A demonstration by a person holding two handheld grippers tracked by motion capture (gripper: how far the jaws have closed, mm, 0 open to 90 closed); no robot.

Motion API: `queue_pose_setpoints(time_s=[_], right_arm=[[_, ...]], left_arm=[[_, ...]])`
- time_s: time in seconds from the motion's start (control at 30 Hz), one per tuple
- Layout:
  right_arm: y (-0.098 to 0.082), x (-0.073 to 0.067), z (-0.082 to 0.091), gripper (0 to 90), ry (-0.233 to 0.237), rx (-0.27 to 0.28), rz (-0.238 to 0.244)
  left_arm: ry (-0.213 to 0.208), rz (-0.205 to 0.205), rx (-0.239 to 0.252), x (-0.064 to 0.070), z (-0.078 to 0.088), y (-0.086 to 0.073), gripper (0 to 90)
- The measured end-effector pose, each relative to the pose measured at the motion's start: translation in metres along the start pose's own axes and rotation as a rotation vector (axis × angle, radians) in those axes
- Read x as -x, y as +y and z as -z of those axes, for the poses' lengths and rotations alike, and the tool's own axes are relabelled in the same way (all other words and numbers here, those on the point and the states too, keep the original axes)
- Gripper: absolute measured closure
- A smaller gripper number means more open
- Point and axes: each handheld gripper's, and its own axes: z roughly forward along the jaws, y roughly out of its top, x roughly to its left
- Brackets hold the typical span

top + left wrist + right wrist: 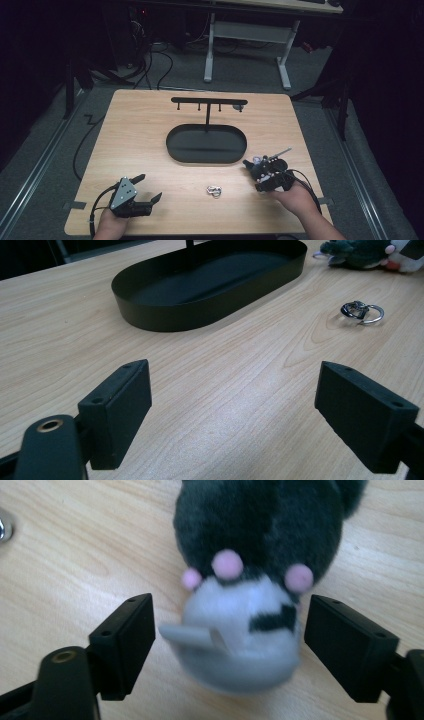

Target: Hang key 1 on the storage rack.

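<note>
Black oval tray (pixel 206 144) holds only stand post, otherwise bare. Left gripper (pixel 232 405) jaws wide apart over wood. Right gripper (pixel 227 640) jaws apart around plush toy (pixel 250 580), not touching. Key ring (pixel 215 190) beside tray.

The wooden table (pixel 150 125) is lit evenly from above in the high view, while the surroundings at the left and right edges of the frame are lost in near darkness. Soft, short shadows are cast beside the black oval tray (pixel 206 144). The picture is slightly soft throughout.

In the left gripper view, the wood grain at centre is rendered sharply; the metal ring (pixel 362 311) at upper right carries small glints.

In the right gripper view, the plush toy (pixel 250 575) is blurred, its white lower part most of all.
</note>
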Motion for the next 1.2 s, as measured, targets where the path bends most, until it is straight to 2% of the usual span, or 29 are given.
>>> queue_pose_setpoints(time_s=[0.1,0.2,0.3,0.37,0.53,0.8,0.9,1.2], right_arm=[[0.005,0.000,-0.006,21.8,-0.027,-0.022,-0.005],[0.005,0.003,-0.009,34.0,-0.015,-0.033,-0.016],[0.004,0.005,-0.006,42.3,-0.011,-0.040,0.007],[0.004,0.005,-0.004,44.5,-0.027,-0.045,0.026],[0.002,0.005,0.002,46.5,-0.017,-0.039,0.034],[0.002,0.001,0.016,48.1,-0.019,-0.034,0.087],[0.004,-0.003,0.023,48.1,0.002,-0.021,0.098],[0.013,-0.008,0.033,48.1,0.015,-0.005,0.109]], left_arm=[[-0.003,0.002,0.001,0.000,0.001,0.000,15.8],[-0.006,0.006,0.005,-0.001,0.001,0.000,15.8],[-0.006,0.004,0.005,-0.001,0.001,0.000,15.8],[-0.006,0.003,0.004,-0.001,0.001,0.000,15.8],[-0.003,0.000,0.004,0.000,0.001,0.000,15.8],[0.002,-0.002,0.007,0.000,0.001,0.000,15.9],[0.005,-0.003,0.008,0.000,0.001,0.000,15.9],[0.007,-0.002,0.007,0.000,0.001,0.000,15.8]])
